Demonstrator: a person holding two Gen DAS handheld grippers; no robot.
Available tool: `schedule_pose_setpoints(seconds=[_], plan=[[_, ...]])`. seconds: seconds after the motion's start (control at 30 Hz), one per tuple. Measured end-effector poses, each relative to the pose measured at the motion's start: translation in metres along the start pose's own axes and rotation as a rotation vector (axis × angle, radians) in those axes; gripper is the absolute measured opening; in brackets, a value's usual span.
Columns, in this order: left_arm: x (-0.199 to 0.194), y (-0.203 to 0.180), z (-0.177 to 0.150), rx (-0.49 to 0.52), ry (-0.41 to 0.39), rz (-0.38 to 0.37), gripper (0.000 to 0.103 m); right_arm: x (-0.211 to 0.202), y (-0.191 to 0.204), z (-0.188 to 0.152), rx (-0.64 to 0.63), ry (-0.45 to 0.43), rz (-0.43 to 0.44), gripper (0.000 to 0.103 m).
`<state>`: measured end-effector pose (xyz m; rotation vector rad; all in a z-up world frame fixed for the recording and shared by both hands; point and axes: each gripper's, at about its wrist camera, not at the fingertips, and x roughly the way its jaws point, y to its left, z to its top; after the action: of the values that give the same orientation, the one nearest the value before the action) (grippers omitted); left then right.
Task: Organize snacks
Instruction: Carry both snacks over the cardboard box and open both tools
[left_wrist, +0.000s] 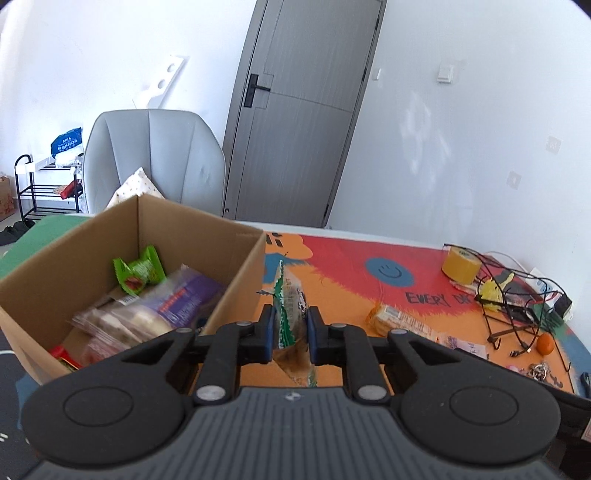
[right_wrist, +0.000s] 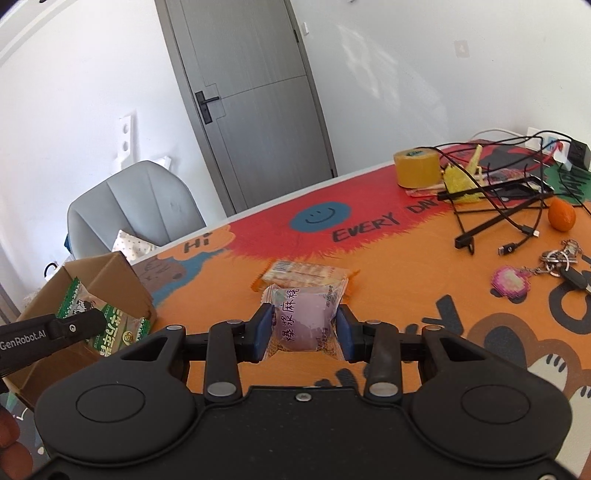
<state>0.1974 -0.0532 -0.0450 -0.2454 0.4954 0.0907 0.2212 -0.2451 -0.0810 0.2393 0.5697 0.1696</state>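
Left gripper (left_wrist: 290, 334) is pinching a flat green-and-white snack packet (left_wrist: 289, 310) edge-on, so the packet is standing up thin between the two blue pads (left_wrist: 269, 332) with its top sticking out past the fingertips and its bottom corner hanging down below them. It's hovering just off the right wall of the cardboard box (left_wrist: 236, 280), over the orange part of the tablecloth (left_wrist: 343, 266), not inside the box. In the box there's a green wrapper (left_wrist: 139, 271) sitting toward the far side and a purple-labelled clear bag (left_wrist: 166, 306) lying on a pile of other packets.

Right gripper (right_wrist: 305, 330) is squeezing a pale purple mochi pack (right_wrist: 305, 319) with Chinese lettering, one pad on each side of it, label facing the camera. It's filling the whole gap between the fingers and bulging out a bit past the tips, lifted off the cloth as far as I'm seeing. Just beyond it, an orange wafer-type pack (right_wrist: 304, 273) is lying flat on the table.

From the right camera the left gripper is showing up at the left edge, holding that green packet right beside the box.

Further out on the far right: a roll of yellow tape (right_wrist: 417, 166), a tangle of black cables (right_wrist: 517, 206), a small orange fruit (right_wrist: 561, 215) and some keys (right_wrist: 565, 264). A grey chair (left_wrist: 155, 158) and a grey door (left_wrist: 295, 110) are sitting behind the table.
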Motion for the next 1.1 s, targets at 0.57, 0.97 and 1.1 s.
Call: schedule_pose_setpoints(seconds=[0.57,0.97,1.1], plan=[[-0.033,0.061,0.048,-0.068,-0.111,0.055,0.017,0.001,0.074,0.028,-0.082,-0.054,0.110,0.038],[-0.016,0.105,0.071,-0.129,-0.114,0.114,0.017,0.010,0.118,0.040,-0.147,-0.060,0.165,0.038],[-0.005,0.113,0.075,-0.151,-0.113,0.095,0.020,0.010,0.124,0.040,-0.165,-0.064,0.165,0.038]])
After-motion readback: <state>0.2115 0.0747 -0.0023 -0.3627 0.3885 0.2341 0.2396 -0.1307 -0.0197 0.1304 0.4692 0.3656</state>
